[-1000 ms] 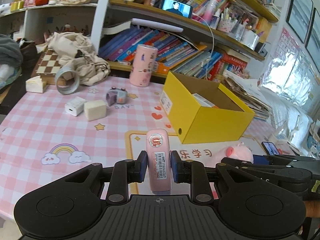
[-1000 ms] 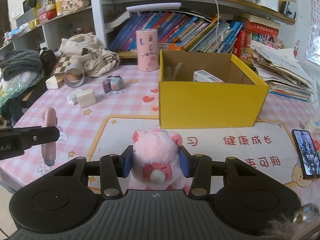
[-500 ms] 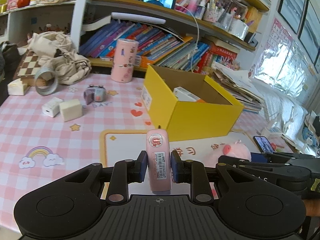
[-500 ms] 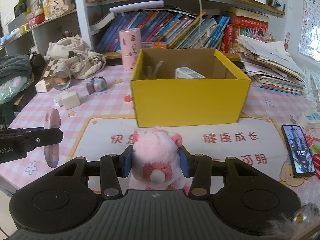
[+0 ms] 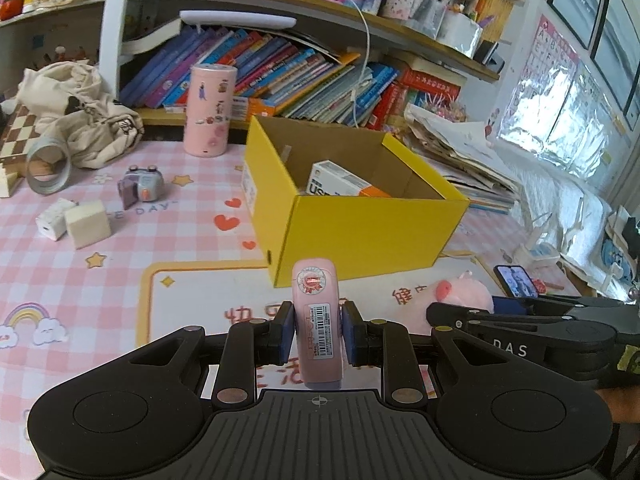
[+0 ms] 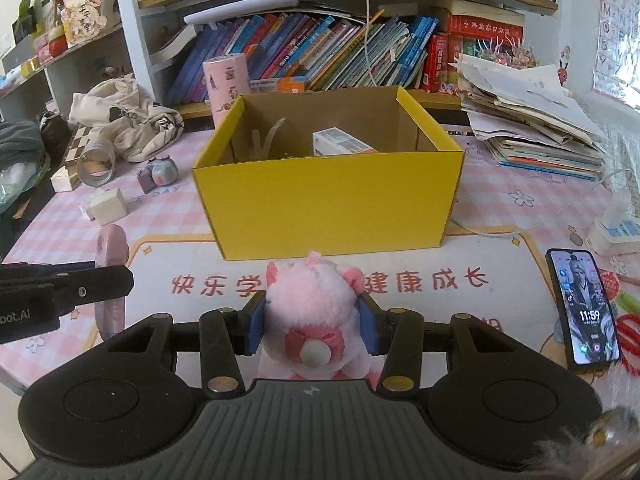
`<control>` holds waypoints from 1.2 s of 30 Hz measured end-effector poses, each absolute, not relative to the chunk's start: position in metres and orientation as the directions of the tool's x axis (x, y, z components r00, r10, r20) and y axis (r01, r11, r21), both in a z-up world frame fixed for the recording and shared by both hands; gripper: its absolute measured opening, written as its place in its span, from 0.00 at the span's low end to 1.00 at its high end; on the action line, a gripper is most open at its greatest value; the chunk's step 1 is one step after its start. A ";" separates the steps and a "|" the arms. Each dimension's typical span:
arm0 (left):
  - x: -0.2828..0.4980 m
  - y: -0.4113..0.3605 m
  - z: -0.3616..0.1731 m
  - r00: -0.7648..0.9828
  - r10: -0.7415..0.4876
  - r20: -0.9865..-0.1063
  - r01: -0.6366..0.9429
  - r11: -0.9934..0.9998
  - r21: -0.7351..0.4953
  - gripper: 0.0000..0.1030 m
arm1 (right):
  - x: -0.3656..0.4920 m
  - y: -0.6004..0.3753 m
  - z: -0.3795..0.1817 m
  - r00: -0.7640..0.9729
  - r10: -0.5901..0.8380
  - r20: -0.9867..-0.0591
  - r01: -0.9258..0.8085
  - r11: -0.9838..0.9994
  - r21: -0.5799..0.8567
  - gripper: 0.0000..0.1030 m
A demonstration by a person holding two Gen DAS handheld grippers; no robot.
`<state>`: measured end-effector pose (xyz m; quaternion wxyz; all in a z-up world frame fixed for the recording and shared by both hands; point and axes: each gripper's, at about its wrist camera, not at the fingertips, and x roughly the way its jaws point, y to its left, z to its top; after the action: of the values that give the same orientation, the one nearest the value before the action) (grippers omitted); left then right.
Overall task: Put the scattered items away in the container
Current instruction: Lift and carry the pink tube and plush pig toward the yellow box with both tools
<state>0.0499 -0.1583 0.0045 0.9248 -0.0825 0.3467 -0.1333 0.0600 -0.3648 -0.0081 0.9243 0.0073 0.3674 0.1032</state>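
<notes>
Left wrist: one yellow box (image 5: 372,236), two cubes (image 5: 74,223).

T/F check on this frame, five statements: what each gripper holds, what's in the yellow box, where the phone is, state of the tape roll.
1. The left gripper is shut on a pink handheld device. True.
2. The right gripper is open and holds nothing. False: it is shut on a pink plush pig.
3. The yellow box already holds a white carton. True.
4. The phone lies inside the yellow box. False: it lies on the table mat to the right of the box, screen lit.
5. The tape roll is stacked on the pink cylinder tin. False: it sits on the table to the left, apart from the tin.
</notes>
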 end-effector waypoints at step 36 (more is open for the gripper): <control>0.115 -0.250 0.016 0.759 -0.268 -0.594 0.182 0.962 -0.202 0.23 | 0.134 -0.437 0.012 0.697 0.356 -0.623 -0.381 0.919 0.099 0.43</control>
<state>0.1155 -0.2500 0.0158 0.9354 -0.0662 0.3258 -0.1204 0.1340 -0.4366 0.0121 0.9208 -0.0188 0.3343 0.2000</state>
